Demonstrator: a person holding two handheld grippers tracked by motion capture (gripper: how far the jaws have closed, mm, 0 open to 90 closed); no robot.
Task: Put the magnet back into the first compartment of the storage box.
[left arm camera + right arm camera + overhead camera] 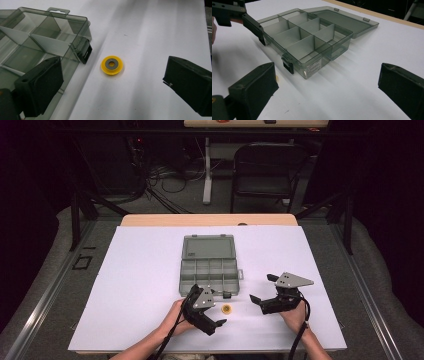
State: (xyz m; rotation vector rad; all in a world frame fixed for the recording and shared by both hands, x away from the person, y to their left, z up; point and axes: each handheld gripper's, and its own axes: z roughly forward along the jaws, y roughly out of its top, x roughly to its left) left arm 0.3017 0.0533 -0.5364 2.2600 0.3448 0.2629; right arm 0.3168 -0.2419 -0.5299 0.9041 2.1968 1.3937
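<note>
A: What do you see from high up?

B: A white sheet (140, 285) covers the table. A grey see-through box (209, 265) sits in the middle with its lid flat open at the back. A little yellow ring (226, 308) lies on the sheet just in front of the box. The left gripper (214, 322) is right beside the ring, jaws wide apart, holding nothing. The right gripper (263, 290) is on the ring's other side, wide apart too.

A: And the left gripper view?

B: The yellow ring (112, 65) lies flat between the two black jaws, touching neither. It has a grey middle with a hole. The box (37, 40) is to the left, and its black latch (84, 51) is just beside the ring.

A: And the right gripper view?

B: The jaws stand wide and hold nothing. The box (307, 40) has walls inside that make small rooms. A white label (313, 67) is on its front, but the writing is too small to read. The left gripper (239, 15) is at the far corner of the box.
</note>
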